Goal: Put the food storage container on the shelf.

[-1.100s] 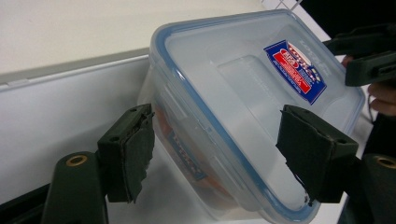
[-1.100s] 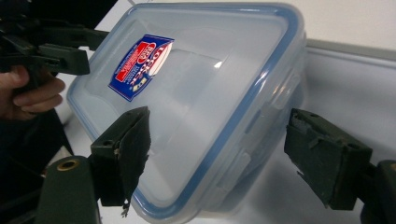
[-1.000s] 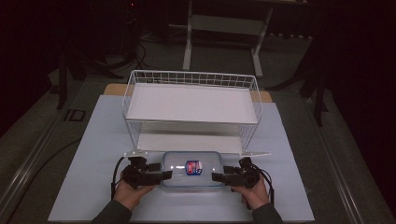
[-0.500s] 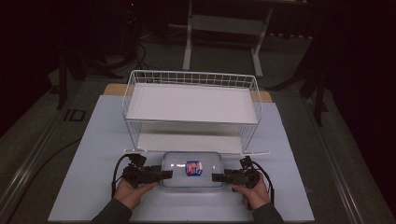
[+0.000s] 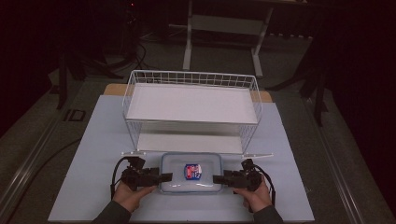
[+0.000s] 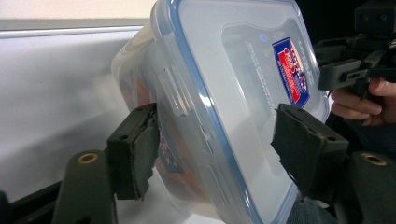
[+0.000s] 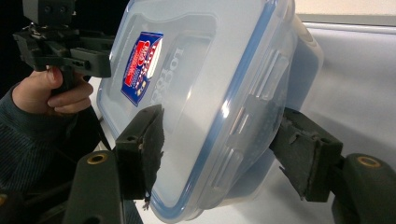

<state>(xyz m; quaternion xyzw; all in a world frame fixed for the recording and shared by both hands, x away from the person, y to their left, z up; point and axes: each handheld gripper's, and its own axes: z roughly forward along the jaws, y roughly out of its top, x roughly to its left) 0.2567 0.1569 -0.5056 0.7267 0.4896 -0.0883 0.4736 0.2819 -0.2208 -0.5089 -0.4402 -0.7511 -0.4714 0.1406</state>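
Left gripper (image 5: pixel 164 177) sits at the left short end of the clear plastic container (image 5: pixel 191 172), jaws spread wide. In the left gripper view its pads (image 6: pixel 135 149) straddle the end wall, one under the base side and one over the lid; I cannot tell whether they press yet or merely bracket it. Right gripper (image 5: pixel 218 178) mirrors this at the opposite end, jaws likewise parted around the rim, contact uncertain.

Container lies flat on the white table (image 5: pixel 93 154), near its front edge, just in front of the white wire rack (image 5: pixel 191 100) and between the two hands. Judgement: a symmetric two-ended hold suits a wide, smooth box; one gripper alone would let it tip or slip.

Materials: box is translucent, glossy plastic with rounded corners; lid has a blue seal line and hinged snap flaps on the sides. Red-and-blue label (image 5: pixel 192 171) sits centred on the lid. Something orange shows faintly through the wall in the left gripper view. Pads look matte, dark, rubbery, with frayed edges. Rack is thin white-coated wire with two flat shelves.
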